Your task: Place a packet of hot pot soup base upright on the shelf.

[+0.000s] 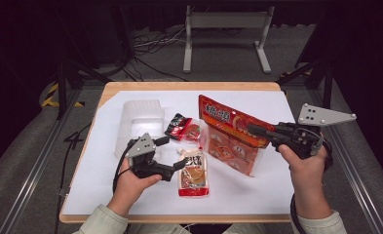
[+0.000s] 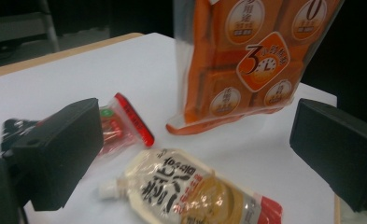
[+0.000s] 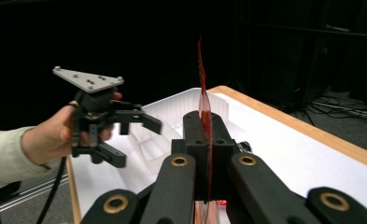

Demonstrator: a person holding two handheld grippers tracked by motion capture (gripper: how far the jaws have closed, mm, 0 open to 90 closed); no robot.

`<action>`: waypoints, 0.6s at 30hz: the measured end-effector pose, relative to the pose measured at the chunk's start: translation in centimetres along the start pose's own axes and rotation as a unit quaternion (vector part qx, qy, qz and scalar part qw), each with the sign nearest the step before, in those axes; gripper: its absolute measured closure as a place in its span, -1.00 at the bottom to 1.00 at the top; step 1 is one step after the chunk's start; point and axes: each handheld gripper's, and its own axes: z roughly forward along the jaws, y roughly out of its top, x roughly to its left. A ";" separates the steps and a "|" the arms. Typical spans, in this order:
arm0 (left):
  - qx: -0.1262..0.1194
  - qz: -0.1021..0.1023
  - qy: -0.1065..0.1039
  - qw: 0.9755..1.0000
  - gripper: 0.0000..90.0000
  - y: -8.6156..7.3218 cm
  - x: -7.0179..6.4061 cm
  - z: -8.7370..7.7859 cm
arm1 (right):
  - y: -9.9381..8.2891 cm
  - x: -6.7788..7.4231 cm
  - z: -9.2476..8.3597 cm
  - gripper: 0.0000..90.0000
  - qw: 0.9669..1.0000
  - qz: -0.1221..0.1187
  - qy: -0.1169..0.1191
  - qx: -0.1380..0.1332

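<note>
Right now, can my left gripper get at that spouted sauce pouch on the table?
Probably yes. The left gripper has its jaws open with nothing between them, and the spouted pouch lies flat just ahead. The orange bag, held up by the right gripper, stands beyond it.

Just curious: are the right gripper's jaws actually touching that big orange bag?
Touching. The right gripper view shows the right gripper with jaws shut on the orange bag, its thin edge clamped between them.

The large orange bag (image 1: 233, 139) is glossy, partly clear plastic film, as are the spouted pouch (image 1: 194, 174) and the small red packet (image 1: 184, 128). A translucent, smooth plastic container (image 1: 138, 119) lies on the counter (image 1: 277, 183), whose matt white sheet is edged in pale wood. The tongs (image 3: 204, 135) are matt black plastic with brass-coloured pins.
</note>
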 end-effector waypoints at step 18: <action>-0.040 0.002 -0.090 0.995 -0.91 1.1 0.1 5.4 | -0.3 0.9 1.5 1.00 0.999 -0.006 0.037 0.006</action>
